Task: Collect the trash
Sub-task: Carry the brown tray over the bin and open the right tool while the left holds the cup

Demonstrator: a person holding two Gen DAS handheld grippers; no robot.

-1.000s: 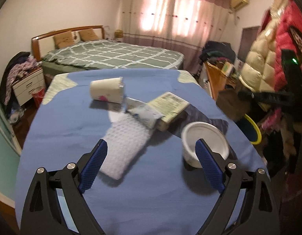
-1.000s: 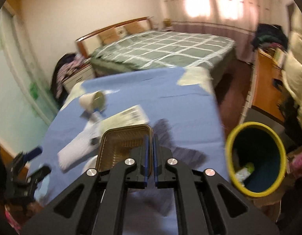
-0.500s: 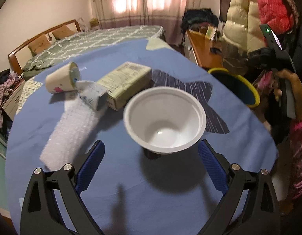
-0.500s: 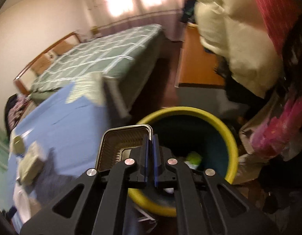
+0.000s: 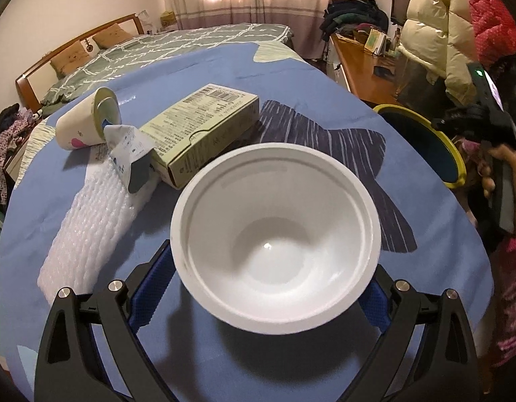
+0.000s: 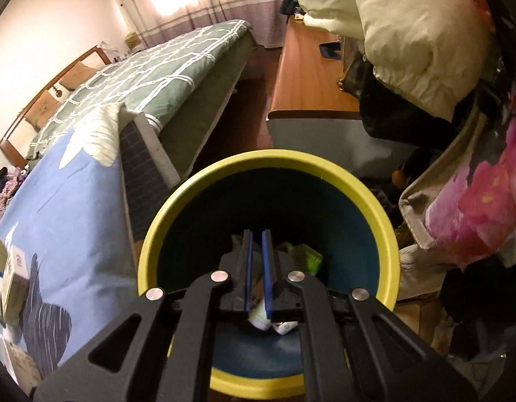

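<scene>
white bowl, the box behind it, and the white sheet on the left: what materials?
White bowl: looks like thin moulded plastic, smooth semi-gloss, with a small glint at its base and a stepped rim. Box: printed cardboard, matte, with a tuck flap and barcode. White sheet: probably foam or bubble-type packing wrap, given its regular raised, knobbly texture.

On the blue-clothed table (image 5: 291,77) are counted one white round plastic bowl (image 5: 274,241), one beige printed cardboard box (image 5: 204,130), one cream paper cup (image 5: 87,124) lying at ten o'clock, one white foam net sleeve (image 5: 90,224) and one crumpled grey-white wrapper (image 5: 130,147). One yellow-rimmed blue bin (image 6: 268,174) is counted.
</scene>
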